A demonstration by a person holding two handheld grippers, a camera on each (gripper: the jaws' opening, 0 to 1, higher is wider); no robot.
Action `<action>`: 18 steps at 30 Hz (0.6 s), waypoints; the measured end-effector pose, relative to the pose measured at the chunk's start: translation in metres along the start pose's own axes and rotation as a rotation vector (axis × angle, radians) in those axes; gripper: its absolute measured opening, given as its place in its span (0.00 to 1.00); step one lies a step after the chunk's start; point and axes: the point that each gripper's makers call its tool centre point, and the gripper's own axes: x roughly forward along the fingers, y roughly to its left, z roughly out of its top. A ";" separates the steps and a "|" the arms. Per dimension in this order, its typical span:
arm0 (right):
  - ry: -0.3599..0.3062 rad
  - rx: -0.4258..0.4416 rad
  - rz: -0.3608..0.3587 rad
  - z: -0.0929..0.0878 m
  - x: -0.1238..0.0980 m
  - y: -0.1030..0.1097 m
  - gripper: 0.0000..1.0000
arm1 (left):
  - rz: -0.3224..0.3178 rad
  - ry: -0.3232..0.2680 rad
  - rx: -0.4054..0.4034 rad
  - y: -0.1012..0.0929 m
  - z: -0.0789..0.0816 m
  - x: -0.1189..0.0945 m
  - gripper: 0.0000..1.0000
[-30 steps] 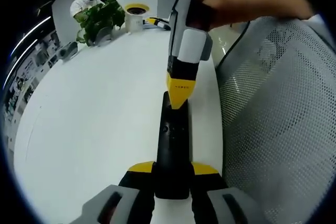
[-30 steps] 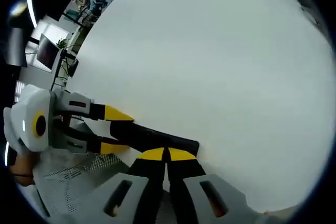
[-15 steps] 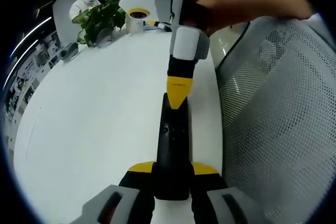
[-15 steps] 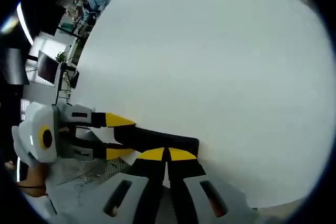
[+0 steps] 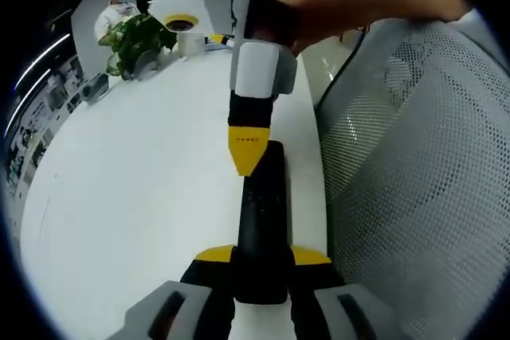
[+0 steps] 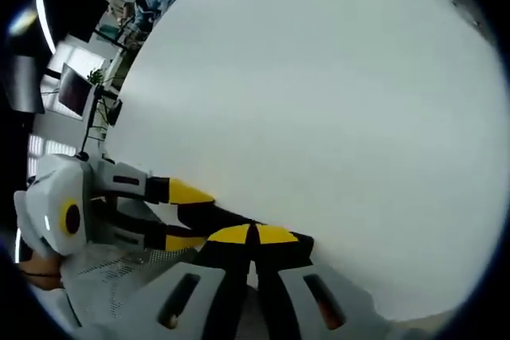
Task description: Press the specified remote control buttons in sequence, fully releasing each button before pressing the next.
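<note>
A long black remote [image 5: 261, 212] lies lengthwise over the white table [image 5: 119, 181], its near end clamped in my left gripper [image 5: 261, 256], which is shut on it. My right gripper [image 5: 245, 157], held by a hand [image 5: 351, 5], comes down from above with its yellow tips together, resting on the remote's far half. In the right gripper view my right gripper [image 6: 253, 234] is shut, tips touching over the remote [image 6: 217, 215]. The left gripper [image 6: 185, 217] enters from the left, its yellow fingers on either side of the remote.
A grey mesh chair back [image 5: 414, 181] stands close along the table's right edge. A potted plant [image 5: 135, 37] and a white cup [image 5: 187, 33] sit at the far end. The table [image 6: 319, 101] spreads wide and bare beyond the remote.
My right gripper has slid along the remote toward the left gripper, its tip now covering more of the far half. The left gripper keeps its hold.
</note>
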 end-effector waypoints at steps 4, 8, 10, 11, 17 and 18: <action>0.016 0.008 -0.004 -0.003 0.000 -0.001 0.00 | 0.000 0.001 -0.002 0.000 0.000 0.000 0.25; 0.012 0.008 -0.007 -0.004 0.000 -0.001 0.00 | 0.000 0.002 -0.004 0.000 0.000 0.000 0.25; 0.001 0.008 -0.009 -0.003 0.001 -0.002 0.00 | 0.001 0.001 -0.007 0.000 0.000 0.000 0.25; -0.010 -0.006 -0.015 -0.003 0.001 -0.002 0.00 | 0.002 0.001 -0.008 0.000 0.000 0.000 0.25; -0.018 -0.076 -0.050 -0.002 0.003 -0.001 0.00 | 0.004 0.000 -0.013 0.001 0.001 0.001 0.24; -0.018 -0.075 -0.052 -0.002 0.002 -0.002 0.00 | 0.004 0.000 -0.013 0.001 0.001 0.001 0.24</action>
